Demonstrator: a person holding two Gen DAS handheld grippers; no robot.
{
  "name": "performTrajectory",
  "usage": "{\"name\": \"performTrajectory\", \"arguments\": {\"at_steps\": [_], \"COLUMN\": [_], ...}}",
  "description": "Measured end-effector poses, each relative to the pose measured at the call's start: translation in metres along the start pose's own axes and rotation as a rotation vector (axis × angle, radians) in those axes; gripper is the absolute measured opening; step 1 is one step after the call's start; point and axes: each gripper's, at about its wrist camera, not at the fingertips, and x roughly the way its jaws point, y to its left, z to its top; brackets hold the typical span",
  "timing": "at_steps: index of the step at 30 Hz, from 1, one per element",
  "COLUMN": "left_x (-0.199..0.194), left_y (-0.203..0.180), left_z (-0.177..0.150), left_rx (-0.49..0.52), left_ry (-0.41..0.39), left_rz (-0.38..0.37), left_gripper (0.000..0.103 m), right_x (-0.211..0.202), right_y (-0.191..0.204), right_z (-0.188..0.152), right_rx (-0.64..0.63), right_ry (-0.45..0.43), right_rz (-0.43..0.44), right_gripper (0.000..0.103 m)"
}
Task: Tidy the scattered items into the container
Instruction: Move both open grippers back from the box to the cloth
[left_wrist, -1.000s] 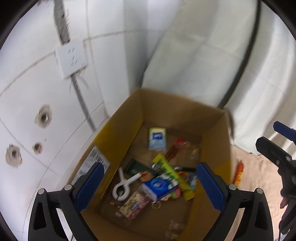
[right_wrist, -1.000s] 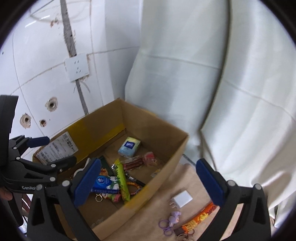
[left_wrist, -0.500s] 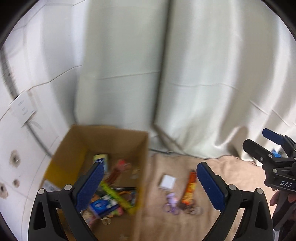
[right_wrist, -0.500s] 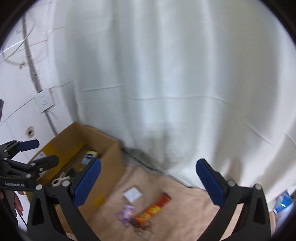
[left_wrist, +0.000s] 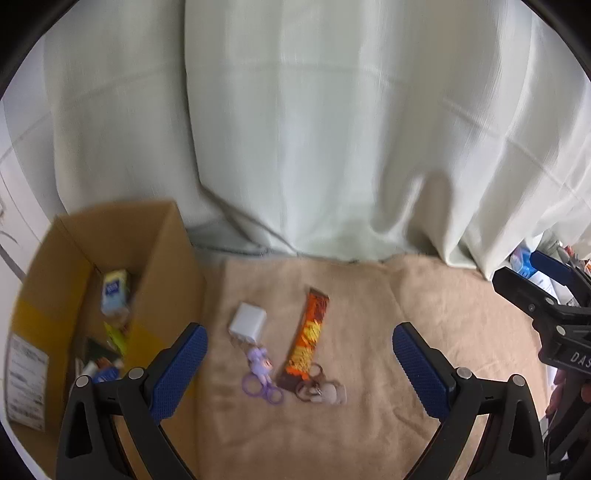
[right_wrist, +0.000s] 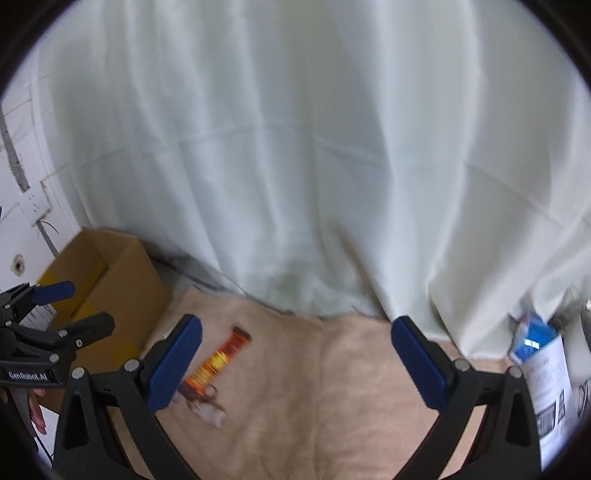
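An open cardboard box (left_wrist: 166, 258) stands at the left on a tan cloth (left_wrist: 369, 295) and holds several small items. On the cloth lie a white charger block (left_wrist: 247, 317), a purple keychain (left_wrist: 260, 373), an orange snack bar (left_wrist: 308, 328) and a brown keyring with a pale charm (left_wrist: 319, 387). My left gripper (left_wrist: 299, 365) is open and empty, above these items. My right gripper (right_wrist: 295, 362) is open and empty, to the right of the bar (right_wrist: 218, 360). The box also shows in the right wrist view (right_wrist: 122, 273).
A white curtain (left_wrist: 314, 129) hangs behind the cloth. A white tiled wall with a socket (right_wrist: 33, 203) is at the left. Papers and a blue pack (right_wrist: 535, 339) lie at the far right past the curtain's edge.
Both grippers have swung right, away from above the box and over the cloth. The box has slid to the left of both views. The loose items have come into the middle of the left view.
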Motion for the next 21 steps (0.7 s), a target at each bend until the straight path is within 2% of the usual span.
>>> {"name": "performTrajectory", "arguments": {"at_steps": [7,12,16,21], "left_x": [0.033,0.058,0.059,0.077], "left_y": [-0.003,0.008,0.016,0.025], "left_z": [-0.027,-0.046,-0.056,-0.068], "left_rx": [0.019,-0.035,-0.034,-0.043], "left_ry": [0.078,0.155,0.143,0.176], "left_rz": [0.027,0.036,0.075,0.071], "left_gripper": [0.101,0.101,0.101,0.101], "right_x": [0.027,0.051,0.069,0.092], "right_y": [-0.003,0.0,0.01,0.044], "right_z": [-0.033,-0.063,-0.095,-0.124], "right_rx": [0.018,0.034,0.037,-0.022], "right_ry": [0.094,0.201,0.253,0.303], "right_rz": [0.006,0.047,0.096,0.148], "right_gripper": [0.103,0.103,0.103,0.102]}}
